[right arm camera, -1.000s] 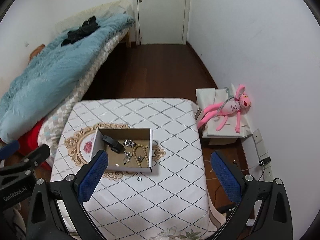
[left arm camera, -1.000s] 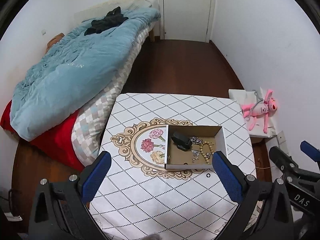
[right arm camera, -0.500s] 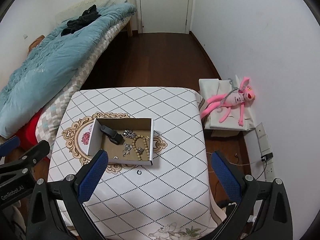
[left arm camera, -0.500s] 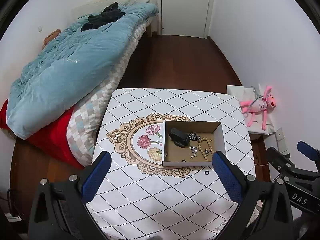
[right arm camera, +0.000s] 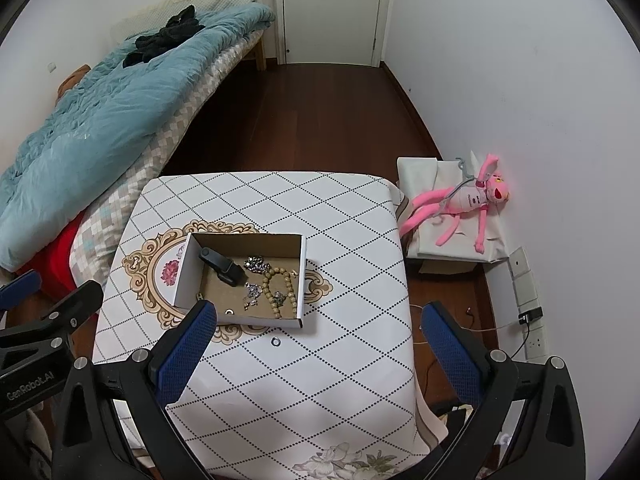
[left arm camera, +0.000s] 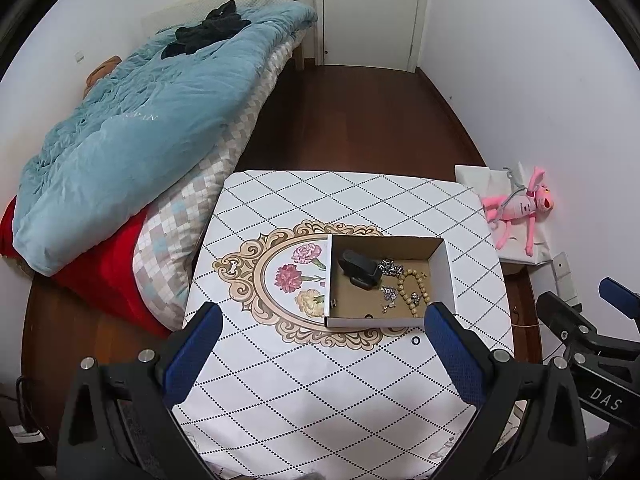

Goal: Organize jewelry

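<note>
An open cardboard box (left arm camera: 446,264) (right arm camera: 304,258) sits on the table's white diamond-pattern cloth (left arm camera: 304,380) (right arm camera: 348,224). Inside lie a black clip-like object (left arm camera: 360,270) (right arm camera: 222,266), silver chain pieces (left arm camera: 390,268) (right arm camera: 256,264), a wooden bead bracelet (left arm camera: 412,294) (right arm camera: 278,290) and a small ring (right arm camera: 229,312). Another small ring (left arm camera: 415,340) (right arm camera: 275,341) lies on the cloth just in front of the box. My left gripper (left arm camera: 320,344) and right gripper (right arm camera: 316,340) both hover open and empty, high above the near side of the table.
A bed with a blue quilt (left arm camera: 132,132) (right arm camera: 92,120) borders the table's left side. A pink plush toy (left arm camera: 520,208) (right arm camera: 464,204) lies on a white box by the right wall. Wall sockets (right arm camera: 528,304) and cables are at the right. Dark wood floor leads to a door (right arm camera: 332,8).
Both grippers have lifted and drawn back slightly, so the table and box appear a little lower and farther. Both stay open; nothing on the table moved.
</note>
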